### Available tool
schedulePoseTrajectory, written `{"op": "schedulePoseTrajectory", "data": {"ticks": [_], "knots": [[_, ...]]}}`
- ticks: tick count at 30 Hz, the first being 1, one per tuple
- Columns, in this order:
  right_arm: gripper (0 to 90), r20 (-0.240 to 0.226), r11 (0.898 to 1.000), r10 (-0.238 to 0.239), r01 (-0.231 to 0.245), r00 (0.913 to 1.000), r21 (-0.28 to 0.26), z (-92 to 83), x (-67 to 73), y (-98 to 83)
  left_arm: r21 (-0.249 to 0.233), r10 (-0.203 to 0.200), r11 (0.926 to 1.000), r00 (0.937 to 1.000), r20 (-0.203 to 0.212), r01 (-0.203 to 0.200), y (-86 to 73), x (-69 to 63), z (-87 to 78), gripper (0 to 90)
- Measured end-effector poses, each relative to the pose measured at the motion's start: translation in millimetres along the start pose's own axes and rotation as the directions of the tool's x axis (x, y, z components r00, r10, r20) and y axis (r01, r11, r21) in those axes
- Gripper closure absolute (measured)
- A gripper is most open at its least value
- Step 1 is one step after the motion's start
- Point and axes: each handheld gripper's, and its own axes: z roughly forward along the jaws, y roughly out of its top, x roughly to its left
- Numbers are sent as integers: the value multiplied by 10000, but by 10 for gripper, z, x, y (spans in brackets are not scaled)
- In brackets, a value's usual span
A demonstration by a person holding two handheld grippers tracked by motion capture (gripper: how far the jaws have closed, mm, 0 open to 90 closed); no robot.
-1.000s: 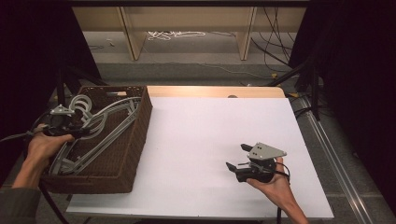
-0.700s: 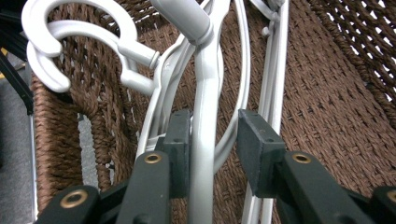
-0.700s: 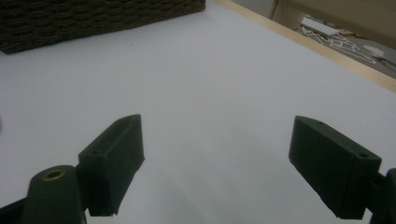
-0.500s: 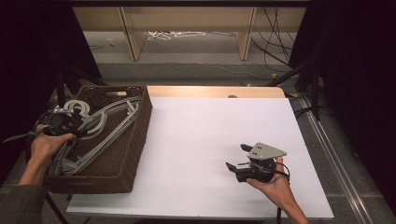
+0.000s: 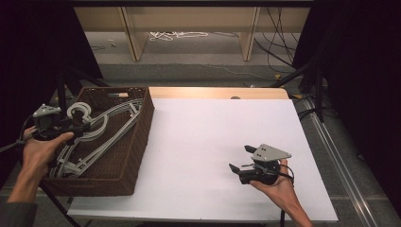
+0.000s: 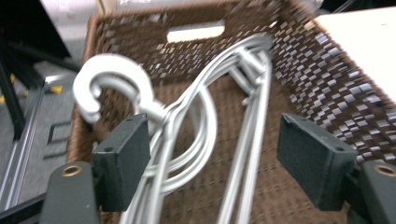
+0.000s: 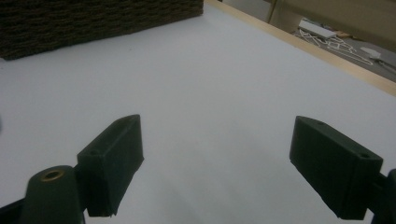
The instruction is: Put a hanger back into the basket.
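Several grey plastic hangers (image 5: 101, 127) lie in a brown wicker basket (image 5: 142, 137) at the table's left. My left gripper (image 5: 82, 124) hovers over the basket's left rim, and its jaws have just been opening. In the left gripper view the jaws of my left gripper (image 6: 212, 135) stand wide apart; the hangers (image 6: 252, 116) run beneath and between them, unpressed, with the hooks (image 6: 100, 77) just past the left pad. My right gripper (image 5: 239, 157) rests in a hand at the table's front right, open over bare white surface, with nothing between the jaws of the right gripper (image 7: 215, 130).
The white table top (image 5: 213, 127) stretches between basket and right hand, with a wooden strip along its far edge. The basket wall (image 7: 93, 18) shows at the far left of the right gripper view. Cables and stands lie on the floor beyond the table.
The left jaws have opened and let go of the hanger hooks, which settled slightly into the basket. The left hand drew back a little toward the left. The right hand stayed still.
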Motion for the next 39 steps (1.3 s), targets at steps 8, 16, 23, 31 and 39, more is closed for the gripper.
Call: {"op": "schedulePoseTrajectory", "data": {"ticks": [8, 16, 23, 31, 39], "knots": [[177, 0, 9999, 108, -108, 9999, -128, -9, -2, 2, -1044, 86, 9945, 9986, 526, -31, 18, -227, -124, 194], [176, -46, 9997, 168, -168, 9998, -199, -15, -4, 5, -1772, 252, 9842, 9933, 1125, -49, 21, -467, -216, 186], [176, -78, 9990, 309, -311, 9995, -316, -23, 2, 11, -2101, 584, 9775, 9810, 1852, -185, 6, -730, -307, 181], [176, -10, 9981, 395, -395, 9992, -478, -57, 22, 9, -2361, 533, 9716, 9619, 2680, 119, 3, -989, -417, 182], [176, 58, 9971, 456, -451, 9989, -612, -95, 26, 2, -2522, 1025, 9676, 9354, 3383, -148, -79, -1355, -389, 185]]}}
